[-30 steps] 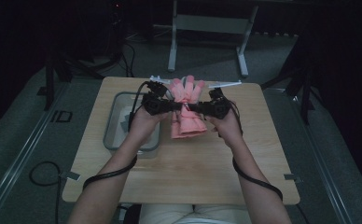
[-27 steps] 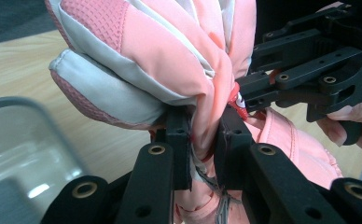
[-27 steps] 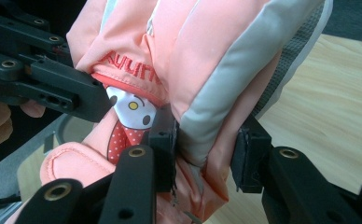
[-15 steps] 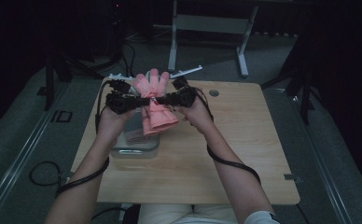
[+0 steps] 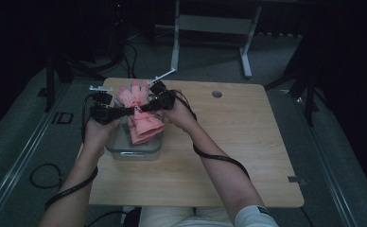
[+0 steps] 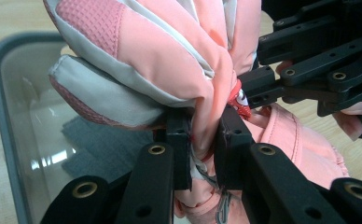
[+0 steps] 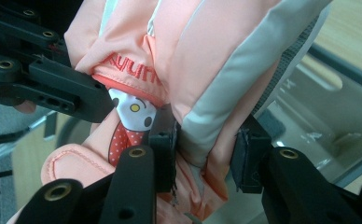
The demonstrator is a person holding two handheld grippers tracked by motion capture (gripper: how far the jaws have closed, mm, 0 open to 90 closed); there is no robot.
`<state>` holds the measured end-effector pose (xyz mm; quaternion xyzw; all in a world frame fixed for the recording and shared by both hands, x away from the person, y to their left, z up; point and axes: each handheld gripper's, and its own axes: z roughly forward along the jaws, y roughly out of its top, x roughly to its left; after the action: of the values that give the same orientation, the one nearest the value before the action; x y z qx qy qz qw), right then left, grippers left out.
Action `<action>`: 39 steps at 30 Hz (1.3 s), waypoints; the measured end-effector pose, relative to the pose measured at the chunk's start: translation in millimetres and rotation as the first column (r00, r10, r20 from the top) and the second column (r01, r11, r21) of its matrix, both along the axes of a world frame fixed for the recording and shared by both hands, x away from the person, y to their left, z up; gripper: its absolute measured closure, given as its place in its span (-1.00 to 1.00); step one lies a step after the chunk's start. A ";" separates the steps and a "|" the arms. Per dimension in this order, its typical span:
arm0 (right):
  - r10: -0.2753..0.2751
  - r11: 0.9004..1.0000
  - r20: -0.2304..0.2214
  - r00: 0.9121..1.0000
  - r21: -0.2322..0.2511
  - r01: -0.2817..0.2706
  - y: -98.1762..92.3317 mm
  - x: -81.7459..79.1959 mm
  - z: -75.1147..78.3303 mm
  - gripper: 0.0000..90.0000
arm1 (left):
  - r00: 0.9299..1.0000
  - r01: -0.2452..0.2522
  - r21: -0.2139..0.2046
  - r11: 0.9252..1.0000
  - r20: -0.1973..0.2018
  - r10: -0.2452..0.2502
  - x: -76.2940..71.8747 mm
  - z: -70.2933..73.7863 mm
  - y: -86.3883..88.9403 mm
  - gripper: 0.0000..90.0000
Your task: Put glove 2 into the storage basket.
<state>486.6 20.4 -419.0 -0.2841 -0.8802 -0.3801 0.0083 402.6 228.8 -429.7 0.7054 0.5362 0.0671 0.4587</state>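
Pink-and-grey padded winter gloves (image 5: 141, 118), a bunched pair, hang between my two tools. A second ago I held them over the middle of the pale wooden desk (image 5: 248, 142); both hands have since carried them across to the desk's left side, so they now sit directly above the clear plastic bin with the grey rim (image 5: 134, 153). I judge that the carry is nearly done and only the lowering and letting go remain.

Largest first: the desk lies under both tools, with the bin just below them and a dark folded cloth (image 6: 95, 144) lying on the bin's floor beneath the gloves.

My left hand-held gripper (image 5: 125, 112) is clamped tight on a pinched fold of the gloves, jaws almost meeting around the fabric in the left gripper view (image 6: 202, 140). My right hand-held gripper (image 5: 144, 107) comes in from the opposite side and grips a thicker bunch, its jaws set wider with grey and pink fabric pressed between them (image 7: 202, 140).

Smallest: a cartoon cat patch (image 7: 132, 114) sits just left of the right tool's jaw, beneath red stitched lettering.
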 end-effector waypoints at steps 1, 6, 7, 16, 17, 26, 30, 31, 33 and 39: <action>0.000 1.000 0.000 1.000 -0.009 0.000 0.7 1.2 -3.0 0.46 | 1.000 -0.003 -0.008 1.000 -0.007 0.003 1.2 -4.8 0.2 0.73; -0.009 0.998 -0.021 1.000 -0.064 0.008 7.8 5.0 -22.5 0.46 | 0.999 -0.018 -0.027 0.999 -0.048 0.017 5.4 -29.8 3.8 0.73; -0.010 0.997 -0.025 1.000 -0.072 0.009 9.6 5.3 -26.6 0.46 | 0.998 -0.023 -0.028 0.999 -0.057 0.021 5.8 -33.5 4.7 0.73; -0.036 0.994 -0.061 0.998 -0.106 0.029 25.2 7.1 -50.8 0.46 | 0.989 -0.041 -0.004 0.999 -0.139 0.040 12.7 -53.5 14.9 0.72; -0.042 0.994 -0.072 0.997 -0.104 0.034 25.5 7.8 -53.0 0.45 | 0.987 -0.039 -0.008 0.999 -0.154 0.037 13.4 -55.5 15.8 0.72; -0.039 0.995 -0.090 0.995 -0.097 0.030 19.2 8.2 -64.4 0.43 | 0.982 -0.028 0.050 0.998 -0.188 0.037 14.6 -63.8 15.2 0.69; -0.047 0.992 -0.057 0.997 -0.117 0.040 18.5 7.2 -64.4 0.42 | 0.979 -0.042 0.096 0.994 -0.196 0.061 16.9 -63.6 11.1 0.68; -0.051 0.991 -0.051 0.997 -0.124 0.045 19.1 7.0 -64.3 0.42 | 0.979 -0.042 0.119 0.992 -0.194 0.064 17.0 -62.4 9.2 0.68; -0.057 0.990 -0.048 0.997 -0.129 0.050 19.5 7.6 -64.3 0.42 | 0.979 -0.046 0.141 0.989 -0.193 0.073 17.1 -60.8 6.5 0.68; -0.080 0.991 -0.066 0.995 -0.108 0.072 16.1 11.5 -65.4 0.30 | 0.979 -0.074 0.143 0.987 -0.180 0.099 18.8 -61.5 7.7 0.42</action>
<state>498.1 36.4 -484.4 -0.3308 -0.8868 -0.3227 0.0097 421.4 236.5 -491.2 0.7139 0.6012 0.0570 0.3545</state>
